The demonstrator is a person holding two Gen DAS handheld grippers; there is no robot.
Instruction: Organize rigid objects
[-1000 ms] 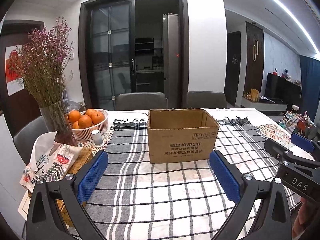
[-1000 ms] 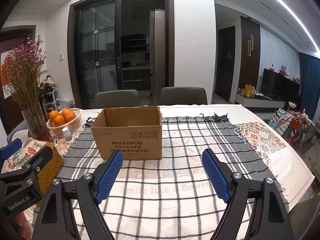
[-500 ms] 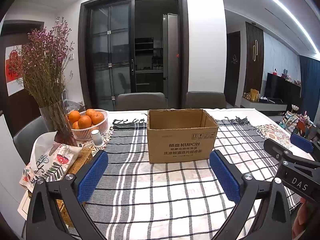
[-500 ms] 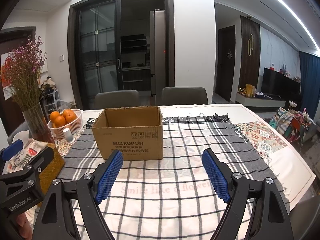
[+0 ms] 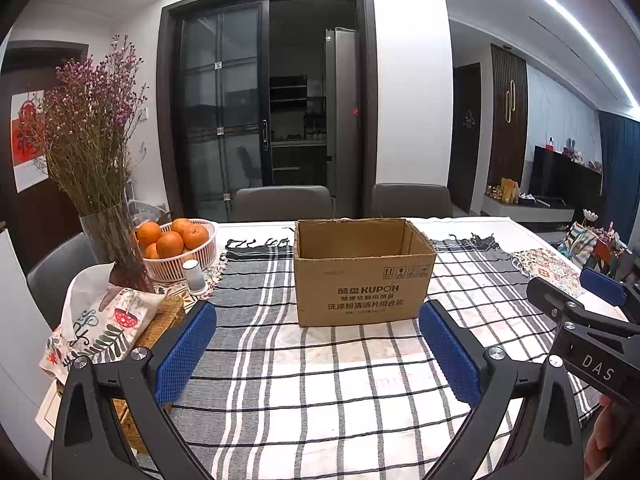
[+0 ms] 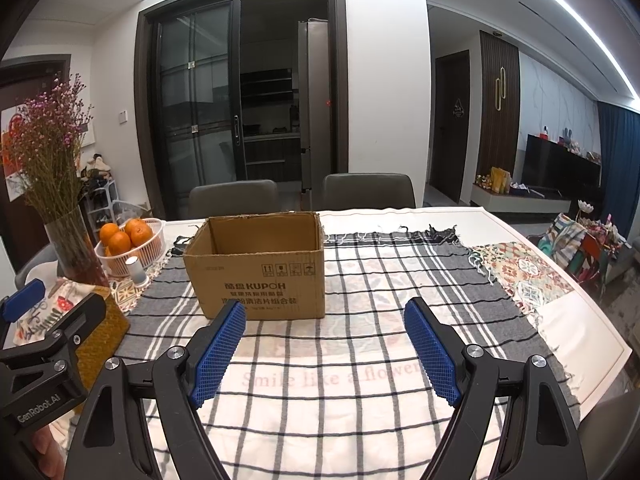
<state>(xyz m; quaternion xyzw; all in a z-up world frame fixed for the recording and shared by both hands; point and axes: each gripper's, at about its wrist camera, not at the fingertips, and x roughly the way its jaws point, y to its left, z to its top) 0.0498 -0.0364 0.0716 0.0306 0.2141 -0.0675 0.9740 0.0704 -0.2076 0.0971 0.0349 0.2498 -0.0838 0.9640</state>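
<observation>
A: Anything changed vs a sec ago?
B: Barely. Left gripper (image 5: 316, 344) & right gripper (image 6: 324, 344) both wide, empty. Cardboard box (image 5: 362, 272) unmoved, mid-table toward far edge. Nothing started yet.

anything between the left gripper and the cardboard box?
Nothing visible. The left gripper is open and empty, facing the cardboard box, with only bare checked tablecloth between them. The fruit basket and vase sit off to the left, out of that line.

Basket of oranges (image 5: 176, 248) beside vase of flowers (image 5: 106, 236).
</observation>
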